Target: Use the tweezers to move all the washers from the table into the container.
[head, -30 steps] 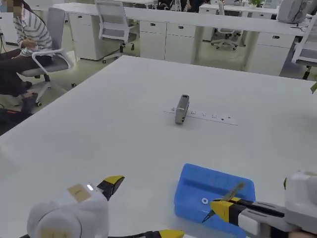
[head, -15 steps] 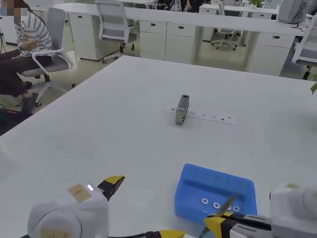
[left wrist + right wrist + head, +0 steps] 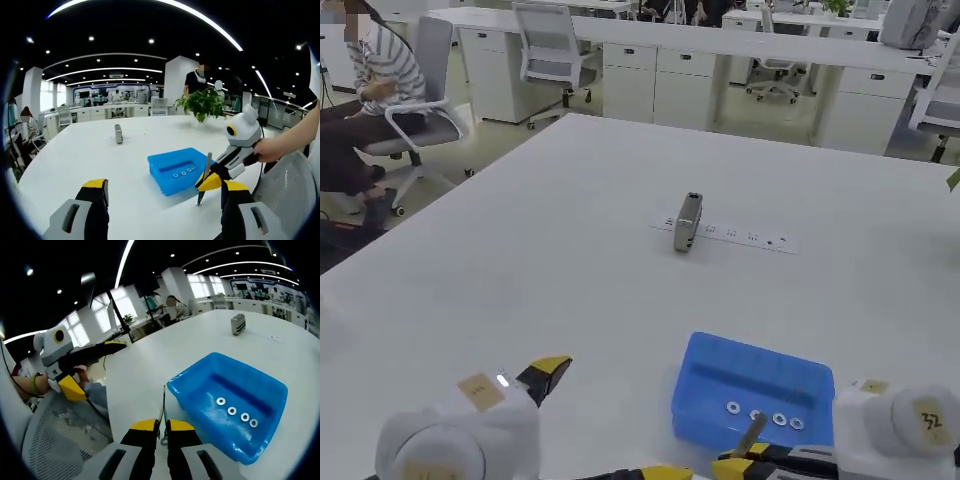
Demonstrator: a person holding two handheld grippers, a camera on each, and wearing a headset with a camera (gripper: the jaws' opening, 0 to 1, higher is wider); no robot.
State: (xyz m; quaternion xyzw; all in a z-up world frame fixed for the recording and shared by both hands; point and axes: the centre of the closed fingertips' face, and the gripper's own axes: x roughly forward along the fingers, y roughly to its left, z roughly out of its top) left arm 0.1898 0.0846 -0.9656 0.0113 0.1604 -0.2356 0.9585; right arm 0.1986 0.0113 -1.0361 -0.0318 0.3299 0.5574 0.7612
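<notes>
Steel tweezers (image 3: 163,401) tight in right tool (image 3: 161,425)

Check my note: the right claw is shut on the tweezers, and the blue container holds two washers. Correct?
Not quite. The blue container holds four washers, not two; the right gripper view shows them in a row on its floor. The right claw is shut on the tweezers, as you noted.

Smooth, matt white on the table (image 3: 570,250). Blue plastic with a soft sheen for the container (image 3: 760,372). Bright bare metal on the washers (image 3: 232,411); duller metal on the tweezers (image 3: 163,400). Grey mesh on the chair back (image 3: 55,440). Glossy white plastic on the right gripper (image 3: 162,424), matt yellow at its jaw tips.
</notes>
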